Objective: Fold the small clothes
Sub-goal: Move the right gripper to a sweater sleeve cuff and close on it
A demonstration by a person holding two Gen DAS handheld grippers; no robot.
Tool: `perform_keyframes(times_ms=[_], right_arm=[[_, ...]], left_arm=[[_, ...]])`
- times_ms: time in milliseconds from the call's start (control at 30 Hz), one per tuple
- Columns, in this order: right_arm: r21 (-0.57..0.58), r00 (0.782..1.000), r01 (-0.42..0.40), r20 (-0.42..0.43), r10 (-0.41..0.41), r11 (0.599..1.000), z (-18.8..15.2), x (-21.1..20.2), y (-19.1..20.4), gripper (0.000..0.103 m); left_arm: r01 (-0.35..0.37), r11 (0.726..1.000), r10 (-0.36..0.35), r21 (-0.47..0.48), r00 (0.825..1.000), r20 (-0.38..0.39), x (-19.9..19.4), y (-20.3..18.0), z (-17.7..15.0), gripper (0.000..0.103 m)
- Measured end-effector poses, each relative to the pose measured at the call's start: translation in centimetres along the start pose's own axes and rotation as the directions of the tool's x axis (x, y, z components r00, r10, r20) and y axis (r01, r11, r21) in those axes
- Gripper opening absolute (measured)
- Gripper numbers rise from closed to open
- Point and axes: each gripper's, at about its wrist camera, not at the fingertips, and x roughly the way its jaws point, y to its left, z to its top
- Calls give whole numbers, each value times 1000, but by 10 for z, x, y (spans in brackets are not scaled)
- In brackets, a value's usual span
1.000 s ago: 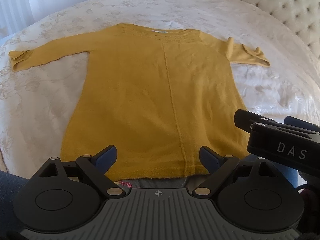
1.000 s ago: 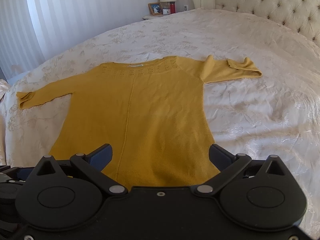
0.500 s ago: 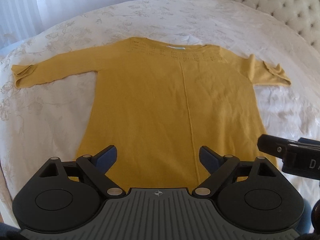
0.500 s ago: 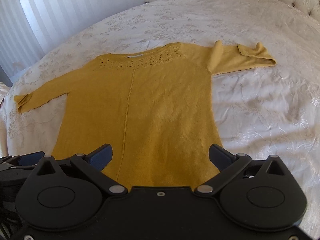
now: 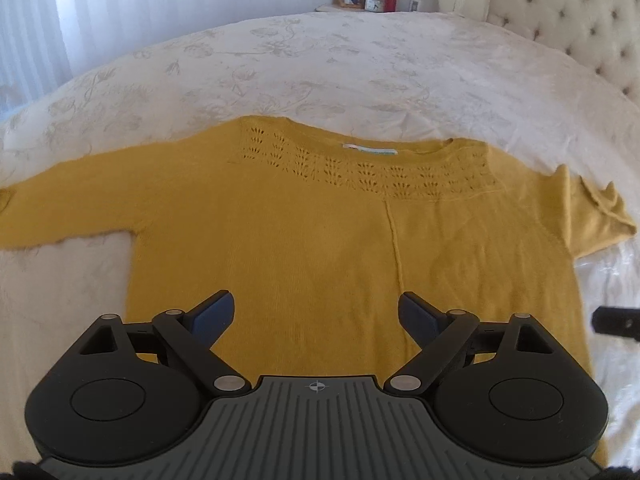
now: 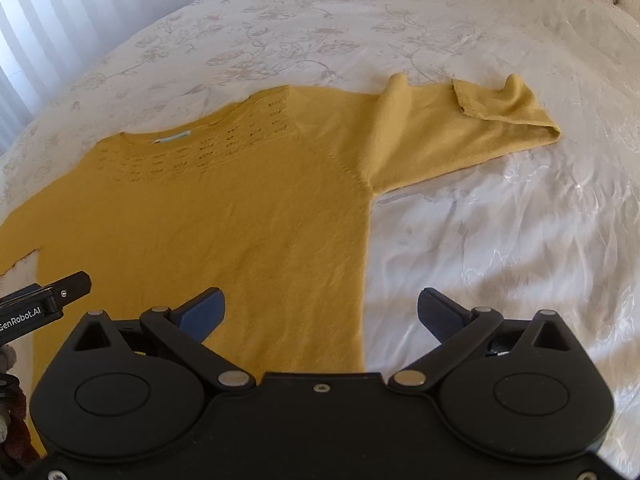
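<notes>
A mustard-yellow knit sweater (image 5: 320,240) lies flat and face up on the bed, neckline away from me, both sleeves spread out. It also shows in the right wrist view (image 6: 224,208). Its right sleeve (image 6: 472,132) is rumpled, with the cuff folded over. My left gripper (image 5: 316,312) is open and empty above the sweater's body. My right gripper (image 6: 320,308) is open and empty above the sweater's right side edge. The left gripper's tip shows in the right wrist view (image 6: 44,296), and the right gripper's tip in the left wrist view (image 5: 616,320).
The bed has a cream floral bedspread (image 5: 360,68) and a tufted headboard (image 5: 568,20) at the far right. A nightstand (image 5: 368,0) with a photo frame and a lamp stands behind the bed. White curtains (image 6: 60,12) hang at the left.
Both grippers have moved forward over the sweater, from its hem towards its neckline. Both have stayed open. The sweater has not moved.
</notes>
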Motion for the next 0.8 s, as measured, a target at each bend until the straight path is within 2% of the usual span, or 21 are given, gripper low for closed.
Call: perform_keyframes(times_ms=[100,233,367,600,633,667,700,800], right_arm=[[-41,999,24,38,-22,999,9,20,-6,102],[-154,994,74,96,-60,985,8,42,-7,101],[-245,994,78,87,-58,966,-1,60,-9,91],[-191,999,-28,31,34,981,-14,68,-38,94],[-191,999,-25,38,33,981,-11,64,-41,84],[-190,998,-4,62,16,982,-8,57,-45,68],[-185,996,20,89,-3,983,-3,51,-51,64],[-156,979,119,184,-90,981,15,37,-71,63]], left_arm=[[-28,997,26,72,999,29,22,-6,0,90],[-7,993,4,114,1000,24,48,-8,-8,90],[3,990,-16,144,996,90,55,-7,-23,93],[21,991,-47,129,977,206,57,-2,-42,95],[25,992,-51,125,977,208,59,-1,-42,95],[26,992,-51,122,977,209,58,-1,-42,95],[25,992,-51,121,976,212,59,-2,-43,95],[17,993,-43,119,974,222,59,-3,-45,95]])
